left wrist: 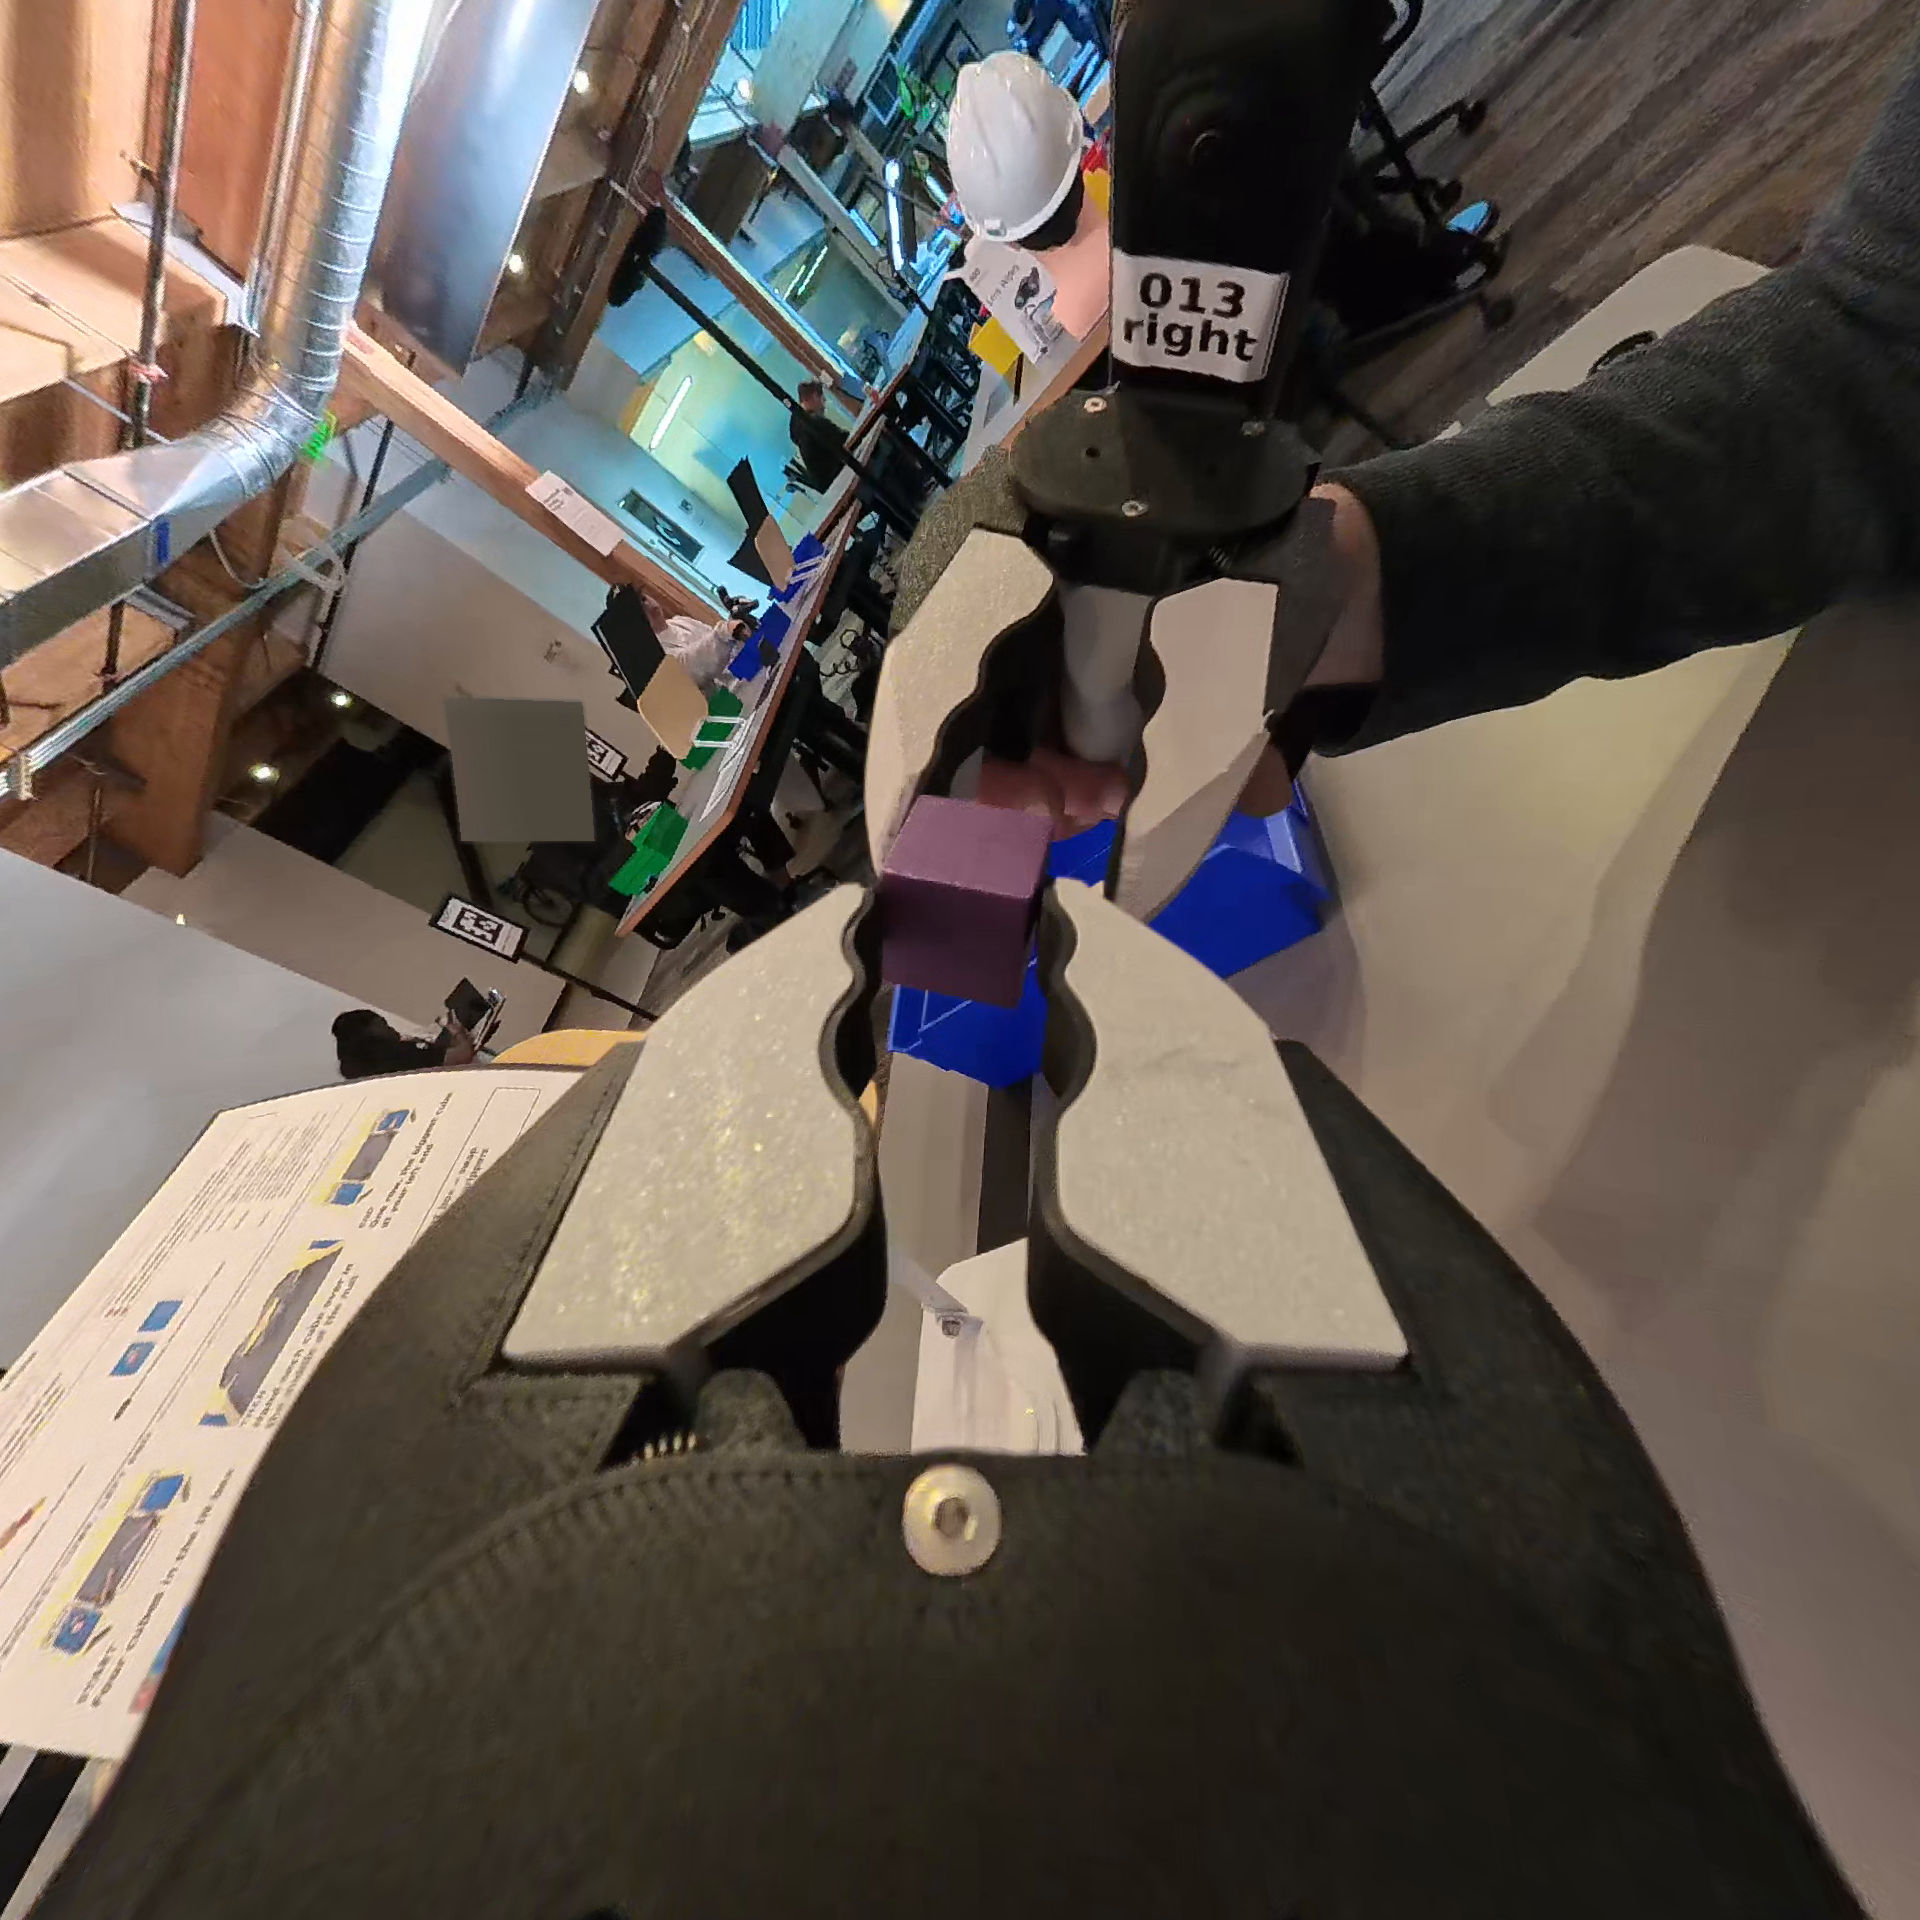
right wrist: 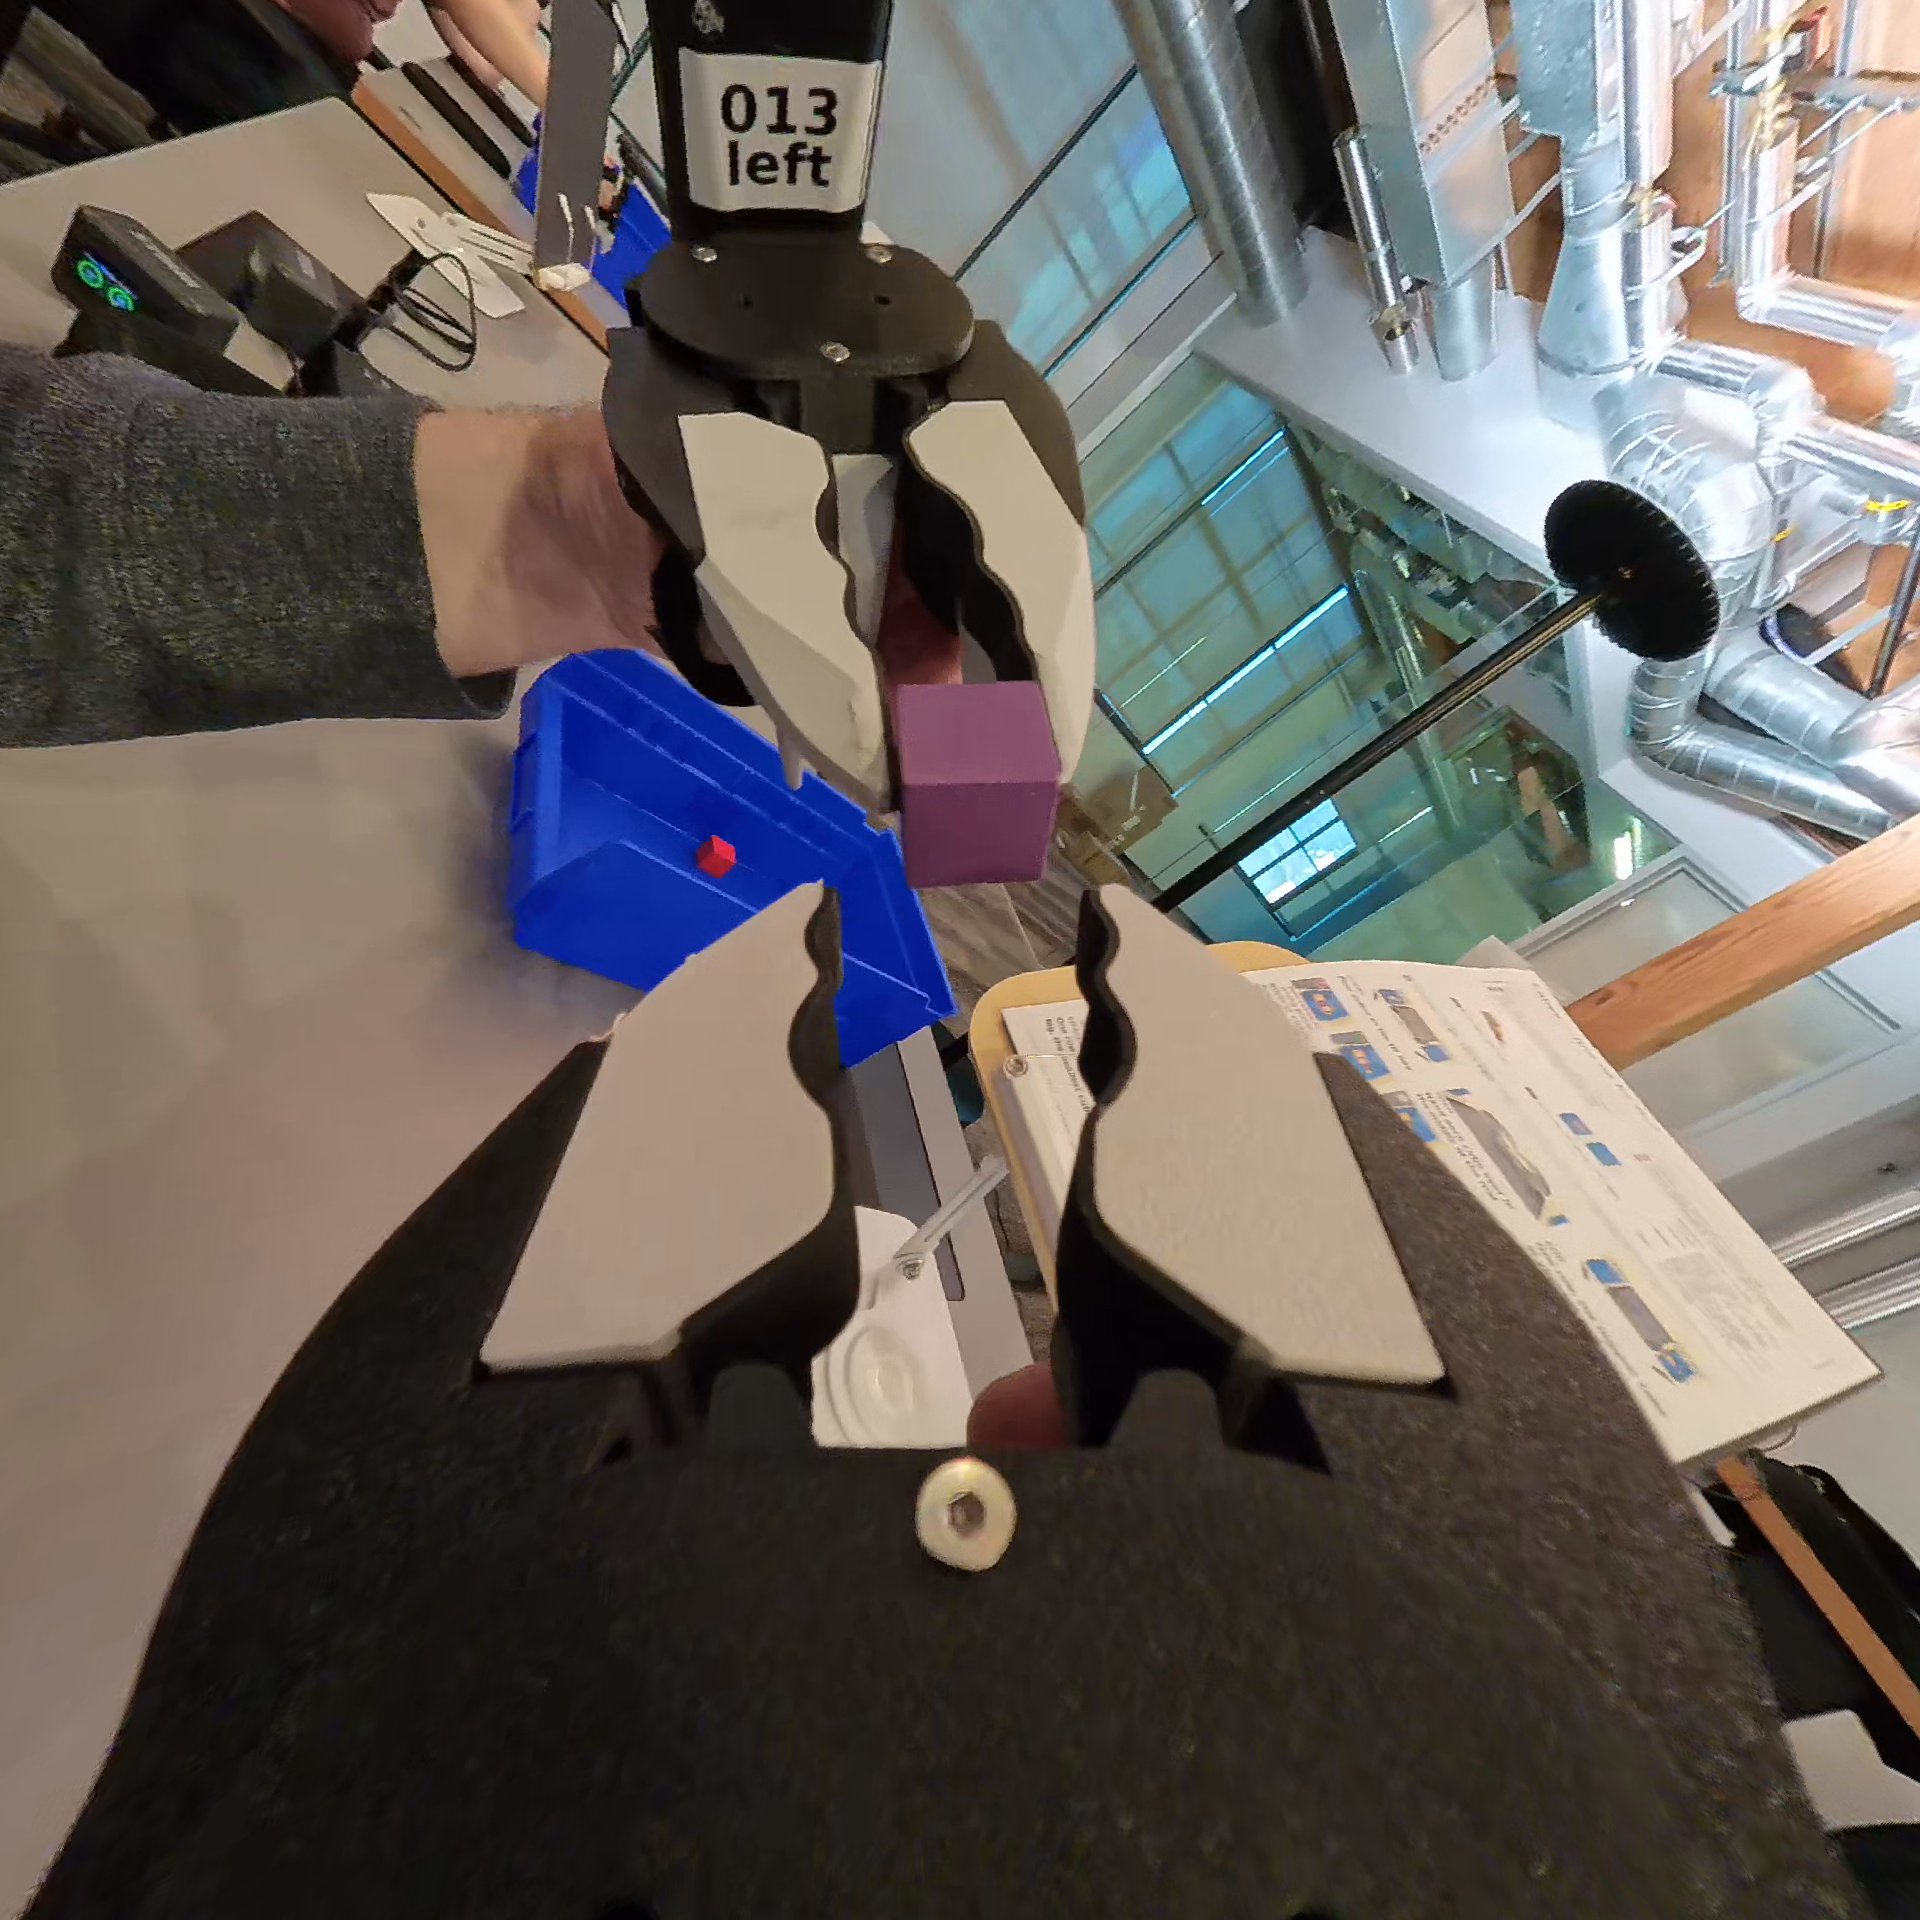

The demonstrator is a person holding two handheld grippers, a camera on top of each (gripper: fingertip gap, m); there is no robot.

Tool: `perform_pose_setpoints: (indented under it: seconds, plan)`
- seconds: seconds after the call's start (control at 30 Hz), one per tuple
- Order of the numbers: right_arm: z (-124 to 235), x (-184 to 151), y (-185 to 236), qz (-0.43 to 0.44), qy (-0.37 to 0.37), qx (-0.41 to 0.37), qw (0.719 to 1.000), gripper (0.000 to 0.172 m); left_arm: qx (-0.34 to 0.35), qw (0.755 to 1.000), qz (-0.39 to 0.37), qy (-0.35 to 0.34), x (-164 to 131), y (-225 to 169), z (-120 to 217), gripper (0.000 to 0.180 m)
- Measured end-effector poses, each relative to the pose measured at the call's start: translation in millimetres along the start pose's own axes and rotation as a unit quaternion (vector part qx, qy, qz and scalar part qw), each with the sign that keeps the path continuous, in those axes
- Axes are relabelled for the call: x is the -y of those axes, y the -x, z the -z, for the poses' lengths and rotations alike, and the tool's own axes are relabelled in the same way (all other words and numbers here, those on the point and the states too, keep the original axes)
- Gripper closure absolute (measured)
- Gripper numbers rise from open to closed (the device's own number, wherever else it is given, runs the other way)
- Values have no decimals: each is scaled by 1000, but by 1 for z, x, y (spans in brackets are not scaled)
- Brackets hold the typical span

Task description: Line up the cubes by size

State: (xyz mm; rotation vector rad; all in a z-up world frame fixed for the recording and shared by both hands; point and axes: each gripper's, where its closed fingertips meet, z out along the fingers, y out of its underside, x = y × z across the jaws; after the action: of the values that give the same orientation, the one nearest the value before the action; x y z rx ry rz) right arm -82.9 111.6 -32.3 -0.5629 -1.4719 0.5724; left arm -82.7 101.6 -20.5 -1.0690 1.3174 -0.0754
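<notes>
- Nearest the right wrist camera, the right hand-held gripper point(right wrist: 951, 914) stands with its fingers spread and nothing between them, just short of the purple cube point(right wrist: 975, 792).
- Facing it, the left hand-held gripper point(left wrist: 954, 912) is clamped on that purple cube point(left wrist: 961, 902), both pads pressing its opposite sides, holding it in the air above the tabletop's far edge.
- Below and to the left of the cube in the right wrist view, a blue bin point(right wrist: 623, 914) sits on the white tabletop point(right wrist: 260, 1039); inside it lies one small red cube point(right wrist: 716, 855), apart from the walls.
- A gloved hand point(right wrist: 530, 551) with a grey sleeve holds the left hand-held gripper from the left side of that view.
- Right of the bin, past the tabletop edge, a clipboard with a printed instruction sheet point(right wrist: 1507, 1164) lies tilted.
- Far left on the tabletop stand black devices with green lights point(right wrist: 135, 291) and a cable.
</notes>
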Motion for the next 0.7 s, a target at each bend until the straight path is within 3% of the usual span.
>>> perform_pose_setpoints:
  seconds: [0.7]
  plan:
    - [-3, 2, 5, 14, -12, 0, 1000, 139, -26, 1000, 2, -15, 3, -12, -11, 153]
